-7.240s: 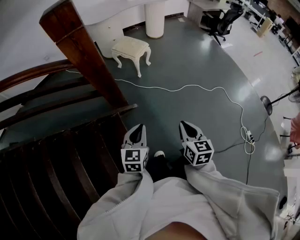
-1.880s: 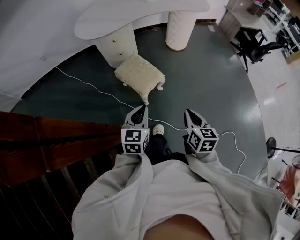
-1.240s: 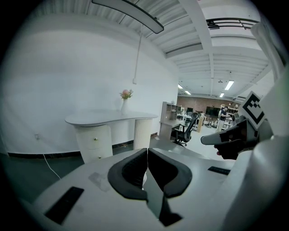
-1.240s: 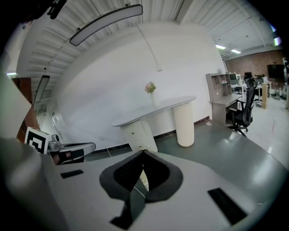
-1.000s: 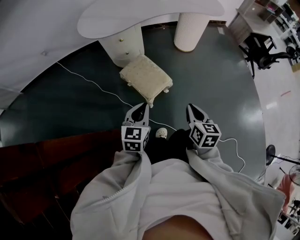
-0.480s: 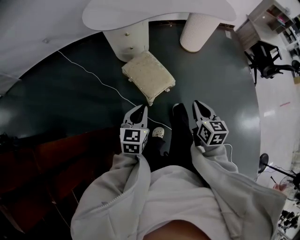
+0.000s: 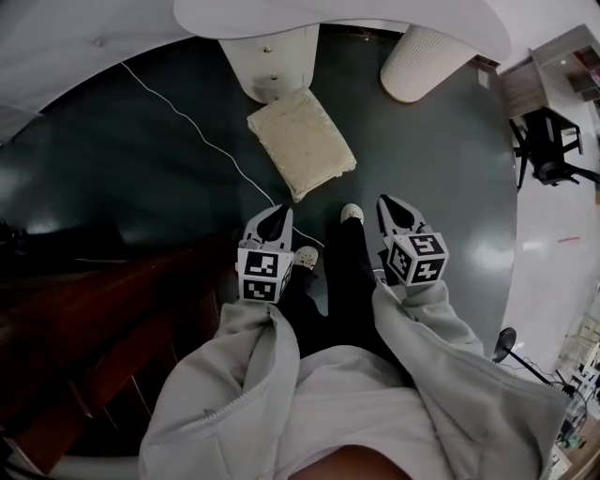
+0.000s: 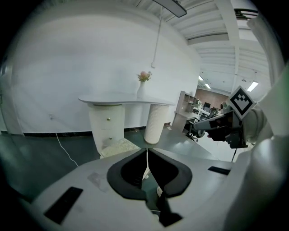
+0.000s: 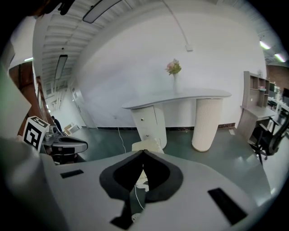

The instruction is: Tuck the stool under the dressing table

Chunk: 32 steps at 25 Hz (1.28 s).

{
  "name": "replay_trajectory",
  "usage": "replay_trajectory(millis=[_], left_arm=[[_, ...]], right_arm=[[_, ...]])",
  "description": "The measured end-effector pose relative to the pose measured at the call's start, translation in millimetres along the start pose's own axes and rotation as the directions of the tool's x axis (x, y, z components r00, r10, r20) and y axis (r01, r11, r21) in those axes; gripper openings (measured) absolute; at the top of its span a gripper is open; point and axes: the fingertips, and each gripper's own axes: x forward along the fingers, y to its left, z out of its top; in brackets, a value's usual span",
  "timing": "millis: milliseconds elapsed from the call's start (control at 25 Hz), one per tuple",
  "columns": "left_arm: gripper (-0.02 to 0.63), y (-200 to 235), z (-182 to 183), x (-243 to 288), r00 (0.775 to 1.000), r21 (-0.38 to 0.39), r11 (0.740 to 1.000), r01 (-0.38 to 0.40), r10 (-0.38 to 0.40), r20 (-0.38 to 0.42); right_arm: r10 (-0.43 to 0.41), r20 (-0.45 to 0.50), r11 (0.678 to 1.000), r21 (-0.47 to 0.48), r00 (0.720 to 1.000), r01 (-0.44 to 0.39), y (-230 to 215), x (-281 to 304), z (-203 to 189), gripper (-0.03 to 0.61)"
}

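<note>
Left tongs (image 7: 282, 210) closed, empty | right tongs (image 7: 384, 201) closed, empty | both angled down, stool (image 7: 300, 143) ahead

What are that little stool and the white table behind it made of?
The stool: cream padded seat, probably fabric, since its top looks finely textured and matt; its legs are hidden from above. The dressing table: smooth, even white, likely painted or lacquered wood or board, though I can't be sure; its round leg looks finely ribbed.
</note>
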Motion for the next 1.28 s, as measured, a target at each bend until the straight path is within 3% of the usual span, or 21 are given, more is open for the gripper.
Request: replay_trajectory(millis=[240,600,720,840,1040,1280], left_arm=[[0.017,3,-18,38,0.997,-0.054,0.998,-0.018,0.014,-0.072],[0.026,-4,-45,92,0.983,-0.079,0.996,-0.036,0.021,-0.182],[0.139,-13,-57,110,0.977,-0.107,0.994,-0.037,0.013,-0.215],[0.159,-15,-68,125,0.968,-0.144,0.987,-0.072,0.035,-0.247],[0.248,-10,-103,149,0.938,-0.205,0.966,-0.155,0.079,-0.339],[0.280,0,-144,169,0.906,-0.208,0.959,-0.191,0.090,-0.414]], right_arm=[[0.050,-0.072,0.997,-0.047,0.996,-0.054,-23,40,-3,0.055],[0.162,-0.204,0.977,-0.102,0.965,-0.186,-49,96,-14,0.139],[0.203,-0.241,0.963,-0.124,0.949,-0.238,-51,113,-19,0.185],[0.234,-0.273,0.946,-0.155,0.933,-0.283,-54,128,-24,0.227],[0.270,-0.379,0.904,-0.216,0.885,-0.369,-68,157,-49,0.340],[0.267,-0.481,0.840,-0.308,0.835,-0.446,-90,188,-76,0.414]])
